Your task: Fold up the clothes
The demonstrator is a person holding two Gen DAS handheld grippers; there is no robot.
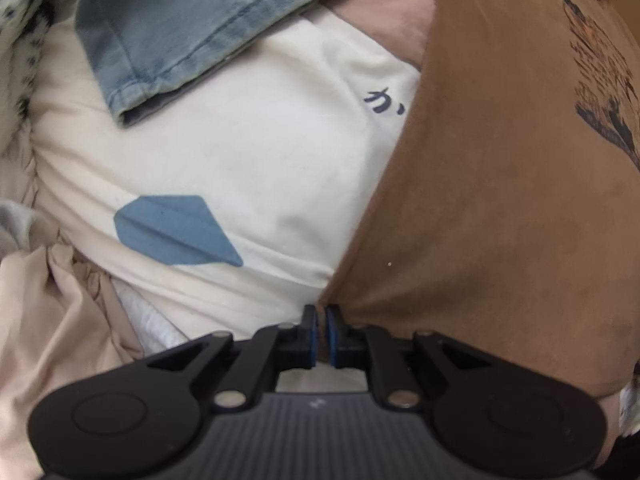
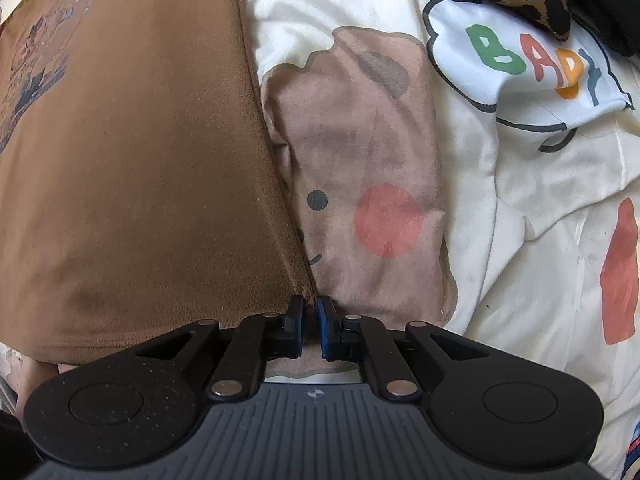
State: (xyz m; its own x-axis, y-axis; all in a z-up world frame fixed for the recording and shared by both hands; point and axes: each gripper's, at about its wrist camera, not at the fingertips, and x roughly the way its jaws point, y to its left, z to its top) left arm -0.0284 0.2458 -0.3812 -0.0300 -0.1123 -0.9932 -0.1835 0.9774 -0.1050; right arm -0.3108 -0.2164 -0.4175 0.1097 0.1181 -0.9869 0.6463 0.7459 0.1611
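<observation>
left tongs (image 1: 320,314): matte black, two round-lobed side plates, angled link arms, silver rivet heads, ribbed dark grey body with small white mark, blue pads on fingers (image 1: 309,328) | right tongs (image 2: 309,306): same black build, speckled left lobe, silver rivets, ribbed grey body, blue pads

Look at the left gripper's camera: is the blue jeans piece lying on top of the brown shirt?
No. The jeans lie on the cream printed cloth, well apart from the brown shirt on the other side.
</observation>
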